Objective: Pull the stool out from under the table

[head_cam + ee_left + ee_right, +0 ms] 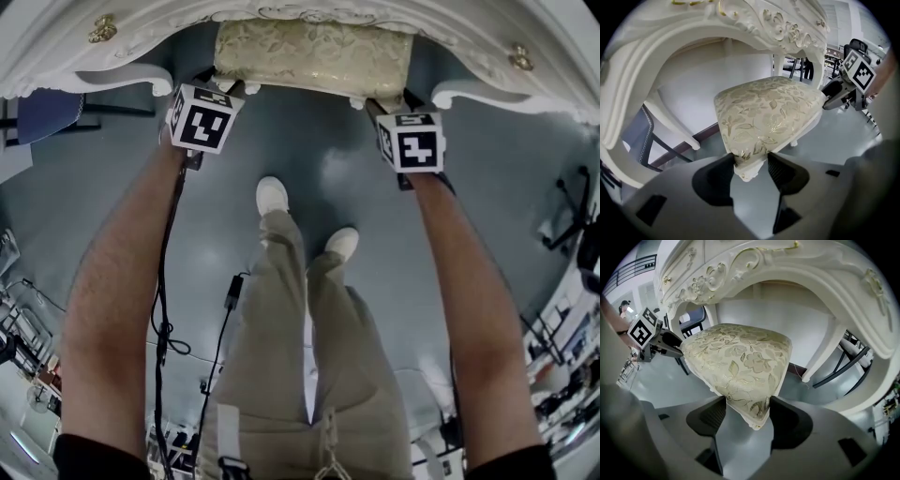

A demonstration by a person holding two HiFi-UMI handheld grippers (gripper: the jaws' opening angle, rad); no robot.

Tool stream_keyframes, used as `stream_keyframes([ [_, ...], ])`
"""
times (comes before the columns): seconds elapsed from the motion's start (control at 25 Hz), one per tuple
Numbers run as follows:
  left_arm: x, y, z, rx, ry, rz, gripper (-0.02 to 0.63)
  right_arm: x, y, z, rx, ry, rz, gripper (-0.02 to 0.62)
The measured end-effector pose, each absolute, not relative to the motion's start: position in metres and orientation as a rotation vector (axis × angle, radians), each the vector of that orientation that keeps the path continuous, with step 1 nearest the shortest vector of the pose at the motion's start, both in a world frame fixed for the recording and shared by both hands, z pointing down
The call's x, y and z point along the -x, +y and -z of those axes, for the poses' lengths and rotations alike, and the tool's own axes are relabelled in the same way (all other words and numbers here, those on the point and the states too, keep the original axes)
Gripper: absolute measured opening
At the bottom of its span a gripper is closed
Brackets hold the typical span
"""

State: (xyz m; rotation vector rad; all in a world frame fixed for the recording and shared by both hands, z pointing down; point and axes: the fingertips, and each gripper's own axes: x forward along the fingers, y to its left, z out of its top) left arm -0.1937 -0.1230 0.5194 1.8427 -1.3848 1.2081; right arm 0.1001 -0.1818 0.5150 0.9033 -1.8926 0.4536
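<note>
The stool (314,58) has a cream seat with a gold flower pattern and a white carved frame. It stands partly under the ornate white table (141,47). My left gripper (220,89) is shut on the stool's near left corner (747,161). At the near right corner (754,411) my right gripper (380,105) is shut on the seat as well. In each gripper view the padded corner sits pinched between the dark pads, and the other gripper (843,91) (658,343) shows at the far corner.
The table's carved apron (787,28) arches over the seat, with white legs (825,357) on both sides. A dark chair frame (651,145) stands beyond the table. My legs and white shoes (272,197) are on the grey floor behind the stool. Cables (164,328) hang at left.
</note>
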Motion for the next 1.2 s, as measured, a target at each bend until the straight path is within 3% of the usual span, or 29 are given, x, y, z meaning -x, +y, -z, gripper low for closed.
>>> stream_keyframes([
  [1.2,0.164,0.013,-0.524,-1.680,-1.417,-1.209,0.221,-0.119,-0.076,-0.513,-0.735,-1.858,-0.468,0.288],
])
